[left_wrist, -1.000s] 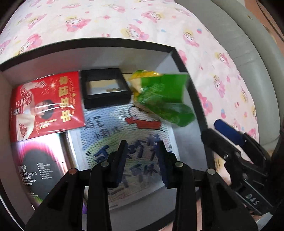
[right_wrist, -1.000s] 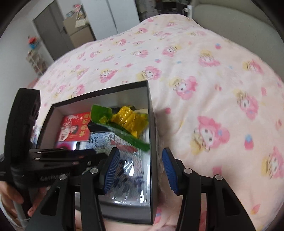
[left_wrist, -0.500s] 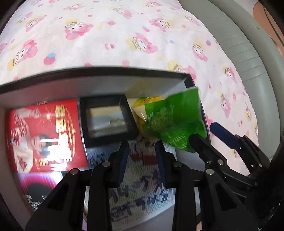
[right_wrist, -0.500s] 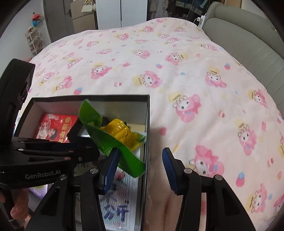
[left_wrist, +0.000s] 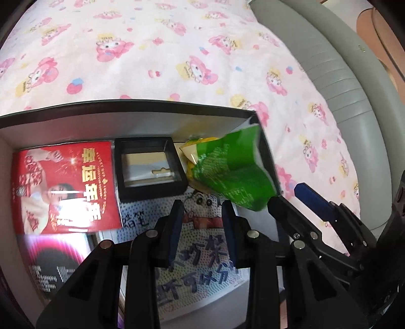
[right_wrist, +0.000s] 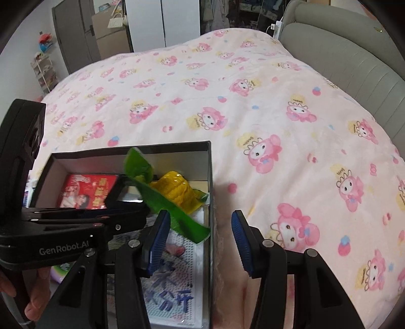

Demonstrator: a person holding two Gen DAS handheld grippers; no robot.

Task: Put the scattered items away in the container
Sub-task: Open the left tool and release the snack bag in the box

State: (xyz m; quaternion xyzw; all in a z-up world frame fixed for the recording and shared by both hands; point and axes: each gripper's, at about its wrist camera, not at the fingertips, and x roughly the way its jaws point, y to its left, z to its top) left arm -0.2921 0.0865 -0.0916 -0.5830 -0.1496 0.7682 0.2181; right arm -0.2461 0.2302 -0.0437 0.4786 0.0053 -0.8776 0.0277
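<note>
A black open box [left_wrist: 141, 106] sits on the bed; it also shows in the right wrist view [right_wrist: 209, 177]. Inside lie a red packet [left_wrist: 65, 187], a small black frame box [left_wrist: 148, 167], a dotted cartoon sheet [left_wrist: 202, 243] and a green and yellow snack bag [left_wrist: 233, 172], also in the right wrist view [right_wrist: 174, 192], leaning on the right wall. My left gripper [left_wrist: 202, 222] is open and empty above the box. My right gripper [right_wrist: 198, 238] is open and empty over the box's right wall.
The pink cartoon blanket [right_wrist: 253, 114] covers the bed around the box. A grey padded headboard [right_wrist: 354, 58] runs along the right. Wardrobes and shelves [right_wrist: 162, 22] stand far behind.
Both grippers have drawn back and tilted up from the box, so more blanket shows. The snack bag stays in the box. Both jaws stay open.
</note>
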